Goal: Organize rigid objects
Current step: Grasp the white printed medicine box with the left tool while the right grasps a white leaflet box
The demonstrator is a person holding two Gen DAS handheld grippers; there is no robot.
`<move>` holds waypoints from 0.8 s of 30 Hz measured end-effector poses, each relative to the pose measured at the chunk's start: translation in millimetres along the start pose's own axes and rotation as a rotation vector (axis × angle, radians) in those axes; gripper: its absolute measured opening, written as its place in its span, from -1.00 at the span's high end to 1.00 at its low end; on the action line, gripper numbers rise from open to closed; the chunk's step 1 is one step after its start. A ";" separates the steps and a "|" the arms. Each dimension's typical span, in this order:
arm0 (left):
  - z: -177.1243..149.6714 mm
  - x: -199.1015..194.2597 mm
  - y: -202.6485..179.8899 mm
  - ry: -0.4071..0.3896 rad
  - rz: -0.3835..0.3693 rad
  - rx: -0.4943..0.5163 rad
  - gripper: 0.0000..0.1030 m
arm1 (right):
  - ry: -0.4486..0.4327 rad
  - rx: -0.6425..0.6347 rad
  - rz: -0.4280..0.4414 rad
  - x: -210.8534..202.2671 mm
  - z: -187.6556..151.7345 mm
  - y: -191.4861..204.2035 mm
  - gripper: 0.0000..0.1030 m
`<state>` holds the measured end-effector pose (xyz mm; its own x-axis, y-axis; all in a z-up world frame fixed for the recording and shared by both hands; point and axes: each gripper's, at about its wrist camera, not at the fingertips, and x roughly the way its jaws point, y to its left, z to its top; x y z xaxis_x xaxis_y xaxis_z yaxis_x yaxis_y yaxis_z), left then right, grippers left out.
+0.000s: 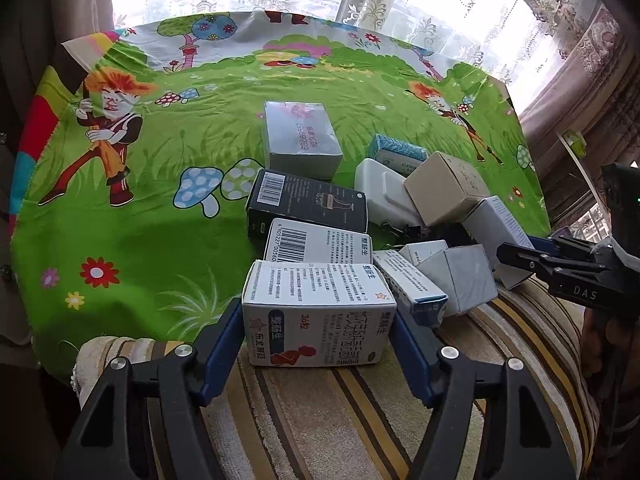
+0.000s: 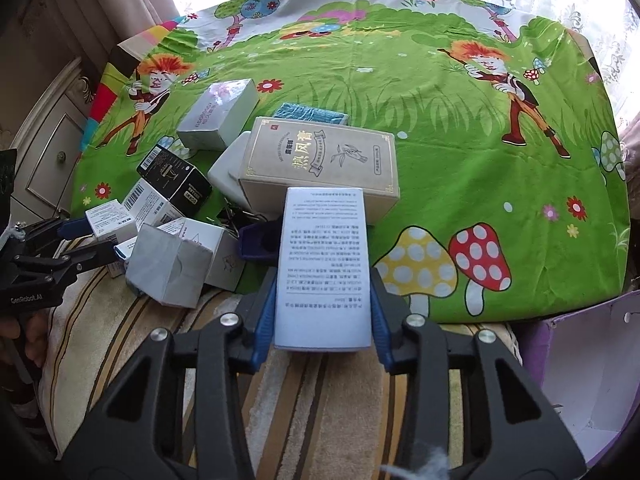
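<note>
While pinching the tall white box point(image 2: 323, 268) in right gripper point(image 2: 320, 320), risking nudging beige carton point(image 2: 320, 160) at twelve o'clock; left gripper point(image 1: 318, 328) clamping medicine box point(image 1: 316, 312).

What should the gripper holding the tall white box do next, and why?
Probably lift it a little, straight up. The right gripper is shut on the tall white box, whose far end seems to lean on the beige box, with other boxes crowded beside it. Rising first should free it without knocking them. The purple box to its right may be where it goes, though that is a guess.
</note>
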<state>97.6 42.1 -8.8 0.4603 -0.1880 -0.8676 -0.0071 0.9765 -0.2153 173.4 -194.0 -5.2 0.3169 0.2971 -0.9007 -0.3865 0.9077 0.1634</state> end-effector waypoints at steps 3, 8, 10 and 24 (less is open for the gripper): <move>-2.9 -9.1 3.5 -0.032 0.006 -0.030 -0.37 | -0.019 0.009 0.001 -8.1 -3.5 -1.5 0.11; -10.0 -27.9 5.4 -0.092 0.009 -0.074 -0.37 | -0.052 0.010 0.003 -24.0 -12.3 -2.4 0.11; -12.9 -35.2 1.8 -0.114 0.005 -0.079 -0.36 | -0.069 0.016 0.004 -31.8 -17.1 -4.0 0.11; -21.6 -50.0 -101.0 -0.147 -0.119 0.099 -0.36 | -0.175 0.119 -0.011 -93.0 -66.1 -48.7 0.11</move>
<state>56.1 -49.4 46.7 0.5777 -0.2919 -0.7623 0.1385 0.9554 -0.2609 105.4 -285.4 44.0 0.4706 0.3243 -0.8206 -0.2803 0.9368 0.2094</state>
